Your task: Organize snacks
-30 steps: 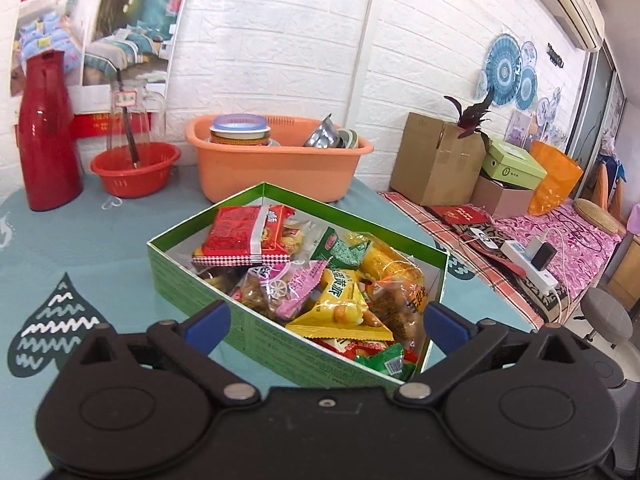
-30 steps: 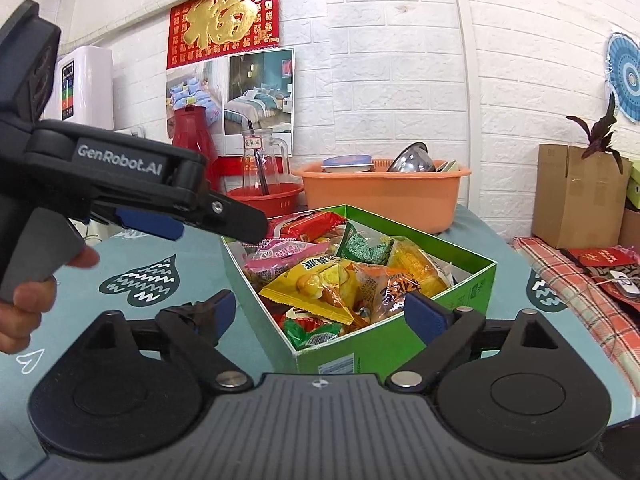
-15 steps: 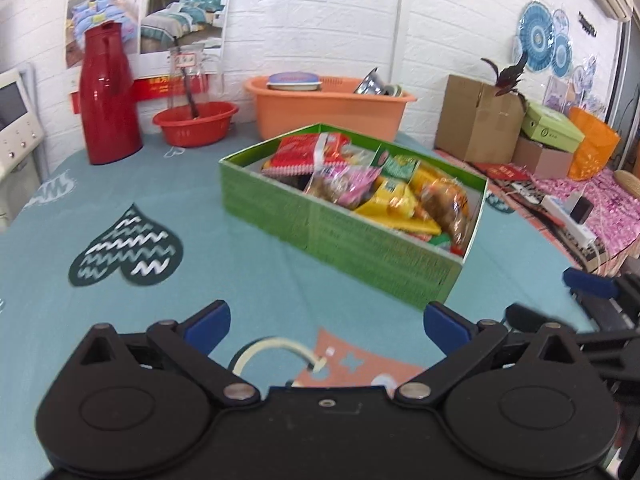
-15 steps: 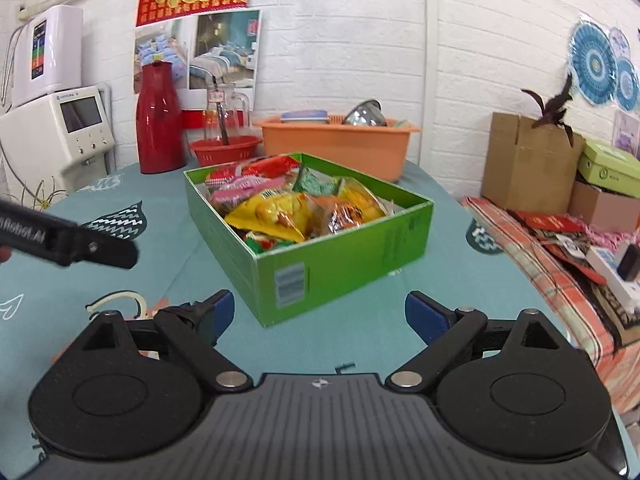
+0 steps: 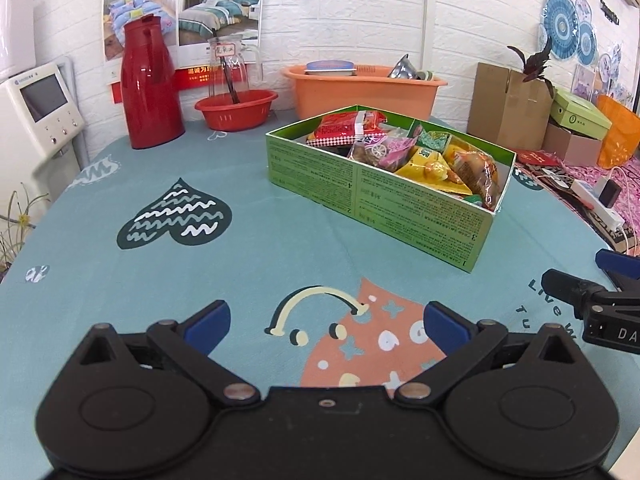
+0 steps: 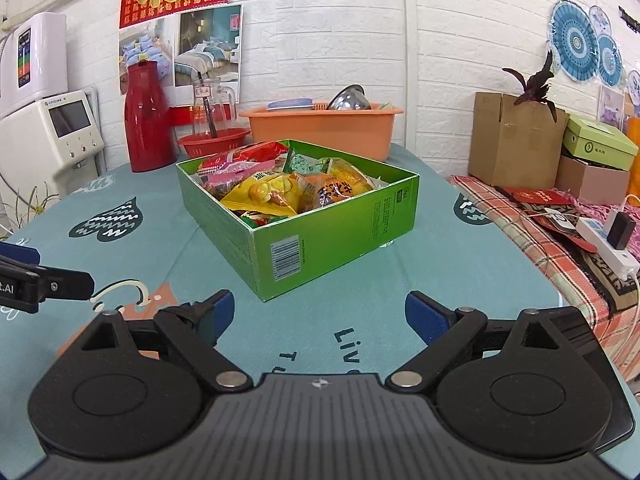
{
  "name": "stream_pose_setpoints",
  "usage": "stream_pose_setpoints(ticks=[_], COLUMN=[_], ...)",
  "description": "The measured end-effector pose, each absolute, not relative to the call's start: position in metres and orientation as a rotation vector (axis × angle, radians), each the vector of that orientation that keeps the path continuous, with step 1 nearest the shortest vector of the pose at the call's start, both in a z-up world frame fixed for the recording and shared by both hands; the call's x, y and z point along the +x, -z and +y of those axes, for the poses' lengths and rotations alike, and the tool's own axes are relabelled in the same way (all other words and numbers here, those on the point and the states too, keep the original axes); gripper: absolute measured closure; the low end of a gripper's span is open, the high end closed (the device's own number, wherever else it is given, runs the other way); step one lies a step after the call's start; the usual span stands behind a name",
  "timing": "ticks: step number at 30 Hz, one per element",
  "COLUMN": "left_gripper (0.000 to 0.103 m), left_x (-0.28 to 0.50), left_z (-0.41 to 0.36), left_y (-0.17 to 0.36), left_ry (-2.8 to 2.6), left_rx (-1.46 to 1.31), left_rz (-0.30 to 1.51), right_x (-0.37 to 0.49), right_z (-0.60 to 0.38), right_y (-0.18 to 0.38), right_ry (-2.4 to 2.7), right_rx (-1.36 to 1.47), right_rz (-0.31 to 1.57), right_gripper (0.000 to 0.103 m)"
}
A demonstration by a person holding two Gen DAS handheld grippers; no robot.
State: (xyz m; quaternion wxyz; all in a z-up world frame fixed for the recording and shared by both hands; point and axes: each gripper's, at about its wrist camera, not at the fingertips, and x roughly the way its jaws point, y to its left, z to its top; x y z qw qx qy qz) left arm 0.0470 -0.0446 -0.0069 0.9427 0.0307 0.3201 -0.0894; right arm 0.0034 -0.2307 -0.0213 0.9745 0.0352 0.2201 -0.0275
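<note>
Your teal printed tablecloth [image 5: 248, 264] covers the table, and on it sits the open green cardboard box [image 6: 328, 220], filled with colourful snack packets [image 6: 276, 188]. Your left gripper [image 5: 326, 322] hovers with its blue-tipped fingers spread wide, holding nothing. Your right gripper [image 6: 320, 312] is likewise wide apart and empty, near the box's corner.

The left gripper [image 5: 326, 320] and the right gripper [image 6: 320, 312] both hover with jaws wide apart, holding nothing.
</note>
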Motion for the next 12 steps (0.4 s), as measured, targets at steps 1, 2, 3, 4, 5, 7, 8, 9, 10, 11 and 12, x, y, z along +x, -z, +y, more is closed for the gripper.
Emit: stream_pose_setpoints(ticks=[1,2,3,4,5,7,8,9,10,11,12], left_gripper=[0.000,0.000,0.000,0.000,0.000,0.000,0.000,0.000,0.000,0.000,0.000], left_x=[0.0467,0.0462,0.0455,0.0452,0.0449,0.0446,0.0445,0.0442,0.0445,0.0446,0.0446], left_z=[-0.0441,-0.0437,-0.0431,-0.0429,-0.0426,-0.0425,-0.0422,-0.0419,-0.0417,-0.0412,-0.0407], left_y=[0.0073,0.0075,0.0077,0.0075,0.0072,0.0061,0.0055,0.0049,0.0046,0.0046,0.0046], left_ry=[0.185,0.187,0.191,0.193,0.192,0.189,0.189,0.188,0.187,0.185,0.180], left_rx=[0.060,0.058,0.055,0.053,0.050,0.048,0.047,0.047,0.045,0.043,0.040], left_rz=[0.650,0.645,0.642,0.641,0.640,0.639,0.637,0.635,0.636,0.636,0.637], right_x=[0.0035,0.0027,0.0030,0.0030,0.0025,0.0028,0.0029,0.0031,0.0032,0.0033,0.0034], right_z=[-0.2305,-0.2292,-0.2296,-0.2293,-0.2285,-0.2287,-0.2287,-0.2287,-0.2287,-0.2291,-0.2289], right_y=[0.0212,0.0210,0.0207,0.0206,0.0206,0.0207,0.0208,0.0208,0.0208,0.0208,0.0209], right_ry=[0.055,0.056,0.055,0.054,0.056,0.057,0.057,0.057,0.057,0.056,0.055], right_rx=[0.070,0.069,0.068,0.068,0.069,0.071,0.072,0.072,0.071,0.071,0.070], right_rz=[0.443,0.443,0.443,0.442,0.442,0.443,0.443,0.443,0.443,0.444,0.444], right_gripper=[0.000,0.000,0.000,0.000,0.000,0.000,0.000,0.000,0.000,0.000,0.000])
